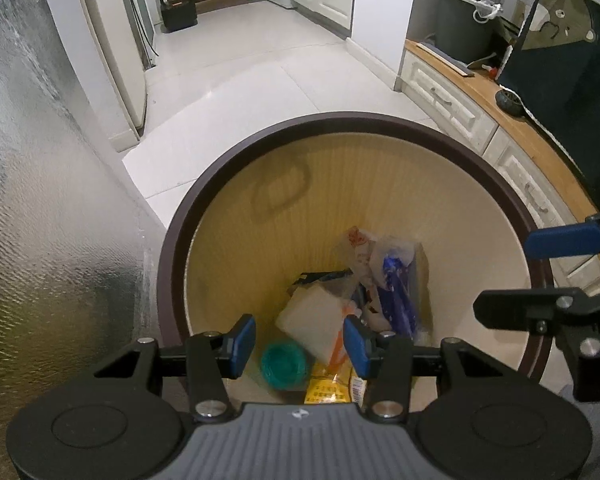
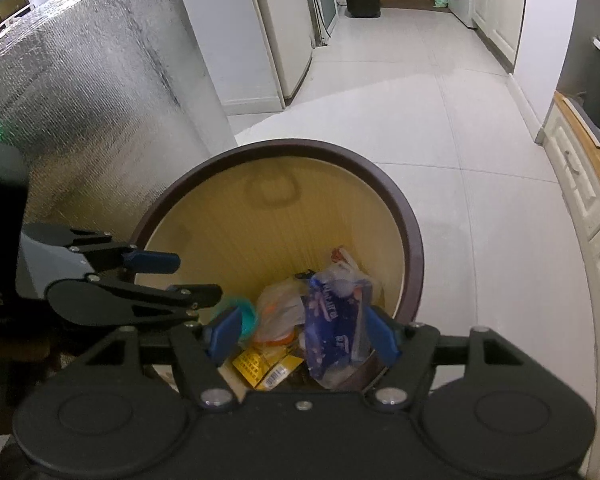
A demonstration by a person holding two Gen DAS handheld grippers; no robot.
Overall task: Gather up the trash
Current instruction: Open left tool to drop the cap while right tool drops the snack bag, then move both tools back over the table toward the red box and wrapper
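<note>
A round bin with a dark brown rim (image 1: 340,118) (image 2: 300,145) and a beige inside stands on the floor under both grippers. In it lie a blue plastic packet (image 1: 396,292) (image 2: 332,320), a white piece (image 1: 316,320), a teal round lid (image 1: 284,364) (image 2: 244,316), a yellow packet (image 1: 328,390) (image 2: 260,366) and clear wrappers. My left gripper (image 1: 300,346) (image 2: 188,280) hangs open over the bin's near left side with nothing in it. My right gripper (image 2: 304,334) (image 1: 540,276) is open over the near right side. The blue packet shows between its jaws, and the pads do not press on it.
A foil-covered wall (image 1: 40,200) rises close on the left. A white fridge (image 1: 116,60) stands beyond it. White drawers under a wooden top (image 1: 480,92) run along the right, with a dark bucket (image 1: 464,28) on it. Pale floor tiles (image 2: 440,120) stretch ahead.
</note>
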